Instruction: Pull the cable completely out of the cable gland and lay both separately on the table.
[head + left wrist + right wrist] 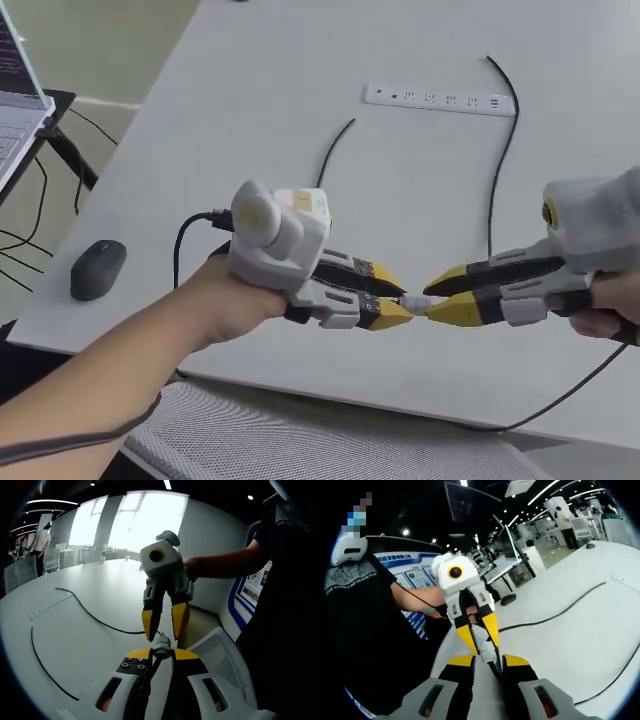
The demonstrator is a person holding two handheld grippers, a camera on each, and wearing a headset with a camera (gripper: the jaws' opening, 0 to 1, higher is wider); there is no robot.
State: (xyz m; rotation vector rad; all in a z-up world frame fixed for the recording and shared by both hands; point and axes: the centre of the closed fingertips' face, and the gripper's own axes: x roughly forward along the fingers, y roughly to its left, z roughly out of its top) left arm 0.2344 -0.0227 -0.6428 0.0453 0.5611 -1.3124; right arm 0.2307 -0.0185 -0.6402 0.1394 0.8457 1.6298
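A small pale grey cable gland [416,301] hangs in the air between both grippers, above the white table's front edge. My left gripper [403,303] comes in from the left and is shut on the gland [161,647], which sits at its yellow tips [161,654]. My right gripper [432,303] faces it tip to tip. In the right gripper view a short black cable [495,670] runs from the gland [487,653] into the right gripper [490,661], which is shut on it. Each gripper appears head-on in the other's view: the right gripper [163,638] and the left gripper [485,647].
A white power strip [440,100] lies at the back of the table [280,70]. Two loose black cables [500,160] [335,150] trail across the table. A dark mouse [97,268] and a laptop [15,95] are at the left. A mesh chair [300,440] stands in front.
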